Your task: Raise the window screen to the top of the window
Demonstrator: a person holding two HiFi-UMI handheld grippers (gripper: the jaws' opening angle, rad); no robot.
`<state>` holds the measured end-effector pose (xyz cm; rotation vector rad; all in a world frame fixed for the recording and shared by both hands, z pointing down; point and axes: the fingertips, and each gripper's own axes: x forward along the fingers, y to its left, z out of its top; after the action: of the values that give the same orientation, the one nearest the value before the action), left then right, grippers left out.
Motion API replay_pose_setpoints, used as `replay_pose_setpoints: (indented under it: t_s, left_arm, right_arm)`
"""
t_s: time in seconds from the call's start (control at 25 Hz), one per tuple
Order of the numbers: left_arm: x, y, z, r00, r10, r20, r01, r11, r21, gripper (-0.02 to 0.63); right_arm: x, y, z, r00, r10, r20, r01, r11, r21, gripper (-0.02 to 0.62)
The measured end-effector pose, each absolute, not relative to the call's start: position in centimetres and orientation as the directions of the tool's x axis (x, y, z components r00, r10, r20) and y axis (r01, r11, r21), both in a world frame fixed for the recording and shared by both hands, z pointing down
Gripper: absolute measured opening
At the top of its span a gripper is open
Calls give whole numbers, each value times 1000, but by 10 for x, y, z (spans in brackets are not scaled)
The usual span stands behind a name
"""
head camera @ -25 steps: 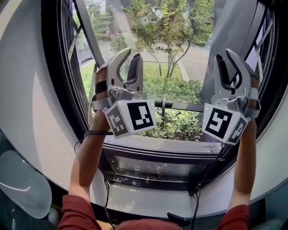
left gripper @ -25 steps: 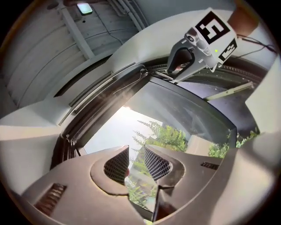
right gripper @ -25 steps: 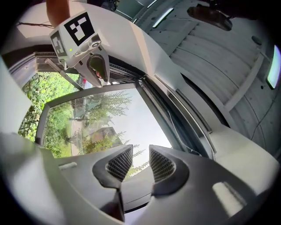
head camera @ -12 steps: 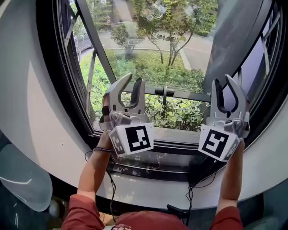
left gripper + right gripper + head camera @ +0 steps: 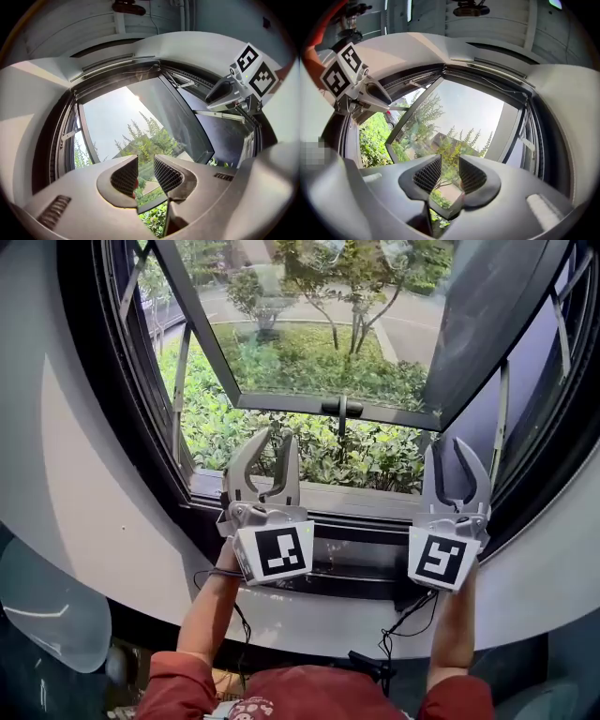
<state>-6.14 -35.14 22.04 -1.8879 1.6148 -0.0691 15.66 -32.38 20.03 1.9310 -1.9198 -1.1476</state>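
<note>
A: Head view first. What is logged for the tongs?
B: The left gripper (image 5: pixel 277 437) and right gripper (image 5: pixel 448 444) are held upright side by side over the window sill (image 5: pixel 366 495), tips pointed at the opening. The jaws of both are spread and nothing is pinched. The marker cubes (image 5: pixel 275 554) are turned toward the camera. Red sleeves (image 5: pixel 169 681) are cut off at the bottom edge, and a black cable (image 5: pixel 405 615) is hung below the right one.
A: And the window?
B: The glass sash (image 5: pixel 328 343) is swung outward at its lower edge, with a dark handle (image 5: pixel 342 411) fixed on the lower rail. Shrubs (image 5: pixel 375 451) are seen under and beyond it.
A: Left gripper view?
B: The mesh-faced pads (image 5: pixel 125 176) are seen apart. Only sky and trees are framed in the gap, so nothing is gripped. The right gripper is caught at upper right, beside the dark frame (image 5: pixel 61 140). The window screen (image 5: pixel 117 74) is made out only as a thin rail run along the top edge of that frame. Its mesh cannot be told.
A: Right gripper view?
B: Same reading. The pads are parted and nothing is clamped, with tree tops seen through the gap. The left gripper is caught at upper left with its cube. The thin rail is seen up at the head of the frame here too, and trees and sky are seen through the opening below it
</note>
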Motion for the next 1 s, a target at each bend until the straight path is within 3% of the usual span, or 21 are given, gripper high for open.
replay_pose_setpoints:
  t_s: [0.52, 1.0]
  left_arm:
    - [-65, -325, 295, 253, -931, -265, -921, -147, -361, 89]
    - [-67, -300, 369, 266, -949, -168, -949, -227, -219, 89]
  right_arm:
    - [145, -306, 300, -207, -949, -238, -918, 104, 383, 124]
    - [142, -281, 358, -201, -956, -213, -955, 143, 260, 124]
